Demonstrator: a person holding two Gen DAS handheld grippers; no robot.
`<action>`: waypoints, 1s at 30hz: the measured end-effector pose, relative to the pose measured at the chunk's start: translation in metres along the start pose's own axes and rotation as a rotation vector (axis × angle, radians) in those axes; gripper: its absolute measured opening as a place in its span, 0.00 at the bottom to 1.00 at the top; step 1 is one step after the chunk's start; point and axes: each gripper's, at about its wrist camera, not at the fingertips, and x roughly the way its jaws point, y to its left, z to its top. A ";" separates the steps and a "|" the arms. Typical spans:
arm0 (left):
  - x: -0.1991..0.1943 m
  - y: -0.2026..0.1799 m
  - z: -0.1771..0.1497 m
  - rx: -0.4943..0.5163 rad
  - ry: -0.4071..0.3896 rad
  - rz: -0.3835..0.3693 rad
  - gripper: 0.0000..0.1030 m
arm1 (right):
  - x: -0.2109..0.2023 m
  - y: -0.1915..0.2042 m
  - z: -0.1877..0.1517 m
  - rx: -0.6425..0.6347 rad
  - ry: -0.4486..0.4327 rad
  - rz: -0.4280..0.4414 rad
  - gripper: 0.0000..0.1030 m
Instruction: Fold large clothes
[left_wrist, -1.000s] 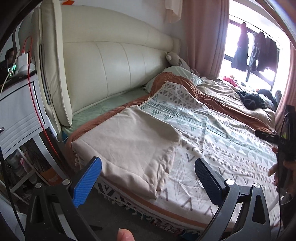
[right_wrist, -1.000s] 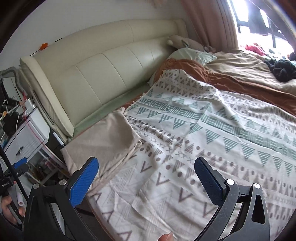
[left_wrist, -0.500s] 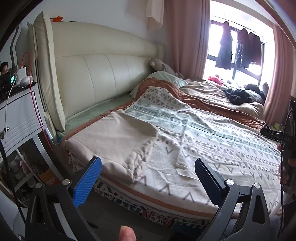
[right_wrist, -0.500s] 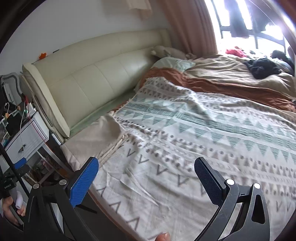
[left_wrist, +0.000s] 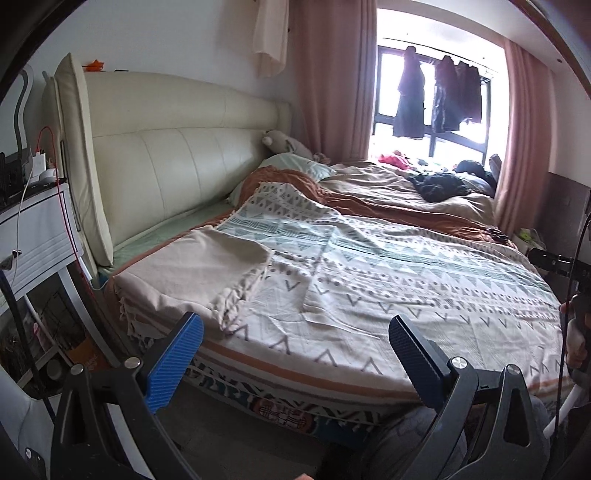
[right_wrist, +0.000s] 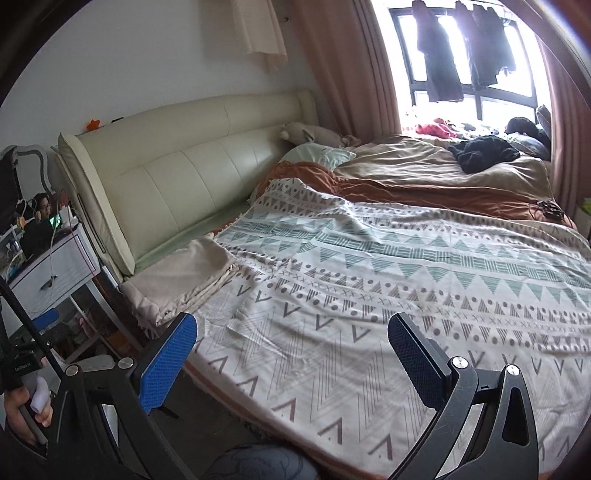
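Observation:
A large patterned blanket (left_wrist: 388, 273) (right_wrist: 388, 291) with triangles and chevrons lies spread over the bed. Its near-left corner is folded back, showing a plain beige underside (left_wrist: 192, 273) (right_wrist: 184, 277) with a fringed edge. My left gripper (left_wrist: 295, 354) hangs open in the air off the near bed edge, holding nothing. My right gripper (right_wrist: 291, 354) is open too, above the near part of the blanket without touching it. At the right rim of the left wrist view the other hand-held gripper (left_wrist: 554, 260) shows with a hand (left_wrist: 576, 336).
A cream padded headboard (left_wrist: 177, 166) runs along the left. A white bedside table (left_wrist: 33, 229) with cables stands at the near left. A brown and beige duvet (left_wrist: 399, 192), a pillow, a soft toy and dark clothes (left_wrist: 439, 186) lie at the far side by the window (left_wrist: 432, 92).
Both grippers have pulled back and risen away from the bed, so more of the room shows. The blanket and its folded-back corner lie as before.

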 end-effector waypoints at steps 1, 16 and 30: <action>-0.006 -0.004 -0.004 0.003 -0.003 -0.009 1.00 | -0.010 0.000 -0.007 0.009 -0.008 0.000 1.00; -0.072 -0.035 -0.061 -0.001 -0.049 -0.058 1.00 | -0.101 0.000 -0.098 0.031 -0.086 -0.033 1.00; -0.117 -0.061 -0.089 0.036 -0.097 -0.045 1.00 | -0.139 0.004 -0.157 0.080 -0.101 -0.030 1.00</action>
